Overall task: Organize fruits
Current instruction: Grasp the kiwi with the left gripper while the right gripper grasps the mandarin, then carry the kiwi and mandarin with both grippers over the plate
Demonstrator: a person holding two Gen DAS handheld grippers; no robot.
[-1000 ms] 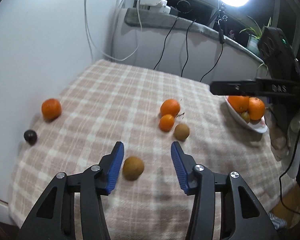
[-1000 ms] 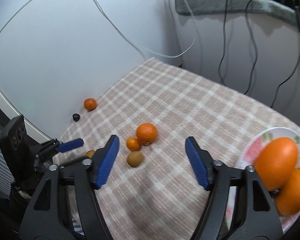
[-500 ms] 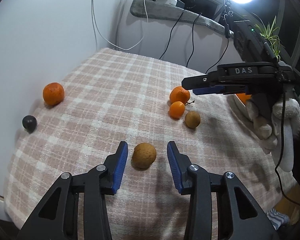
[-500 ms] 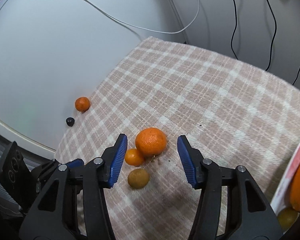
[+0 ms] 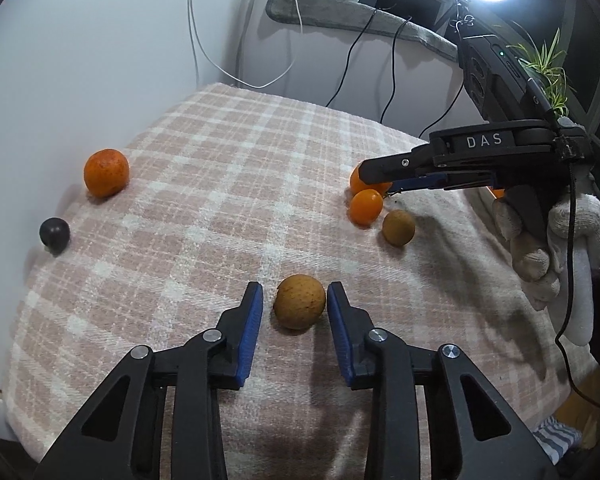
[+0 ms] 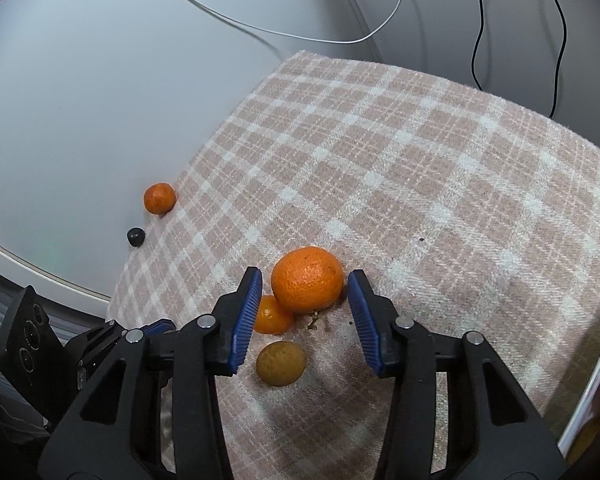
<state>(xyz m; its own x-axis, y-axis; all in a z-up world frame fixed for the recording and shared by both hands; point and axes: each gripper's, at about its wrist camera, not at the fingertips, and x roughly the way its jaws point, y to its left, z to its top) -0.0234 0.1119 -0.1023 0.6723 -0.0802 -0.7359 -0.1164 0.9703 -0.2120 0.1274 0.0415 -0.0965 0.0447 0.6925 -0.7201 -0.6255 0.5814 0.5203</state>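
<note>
Mandarin (image 6: 272, 315) and brown fruit (image 6: 281, 363) crowd large orange (image 6: 307, 279).

The only readable lettering is "DAS", in pale capitals on the flat side of the black plastic right gripper (image 5: 388, 184), which reaches in from three o'clock in the left wrist view, held by a hand in a white knitted glove (image 5: 556, 236). Nothing else in either view carries legible text, numbers or signs.
</note>
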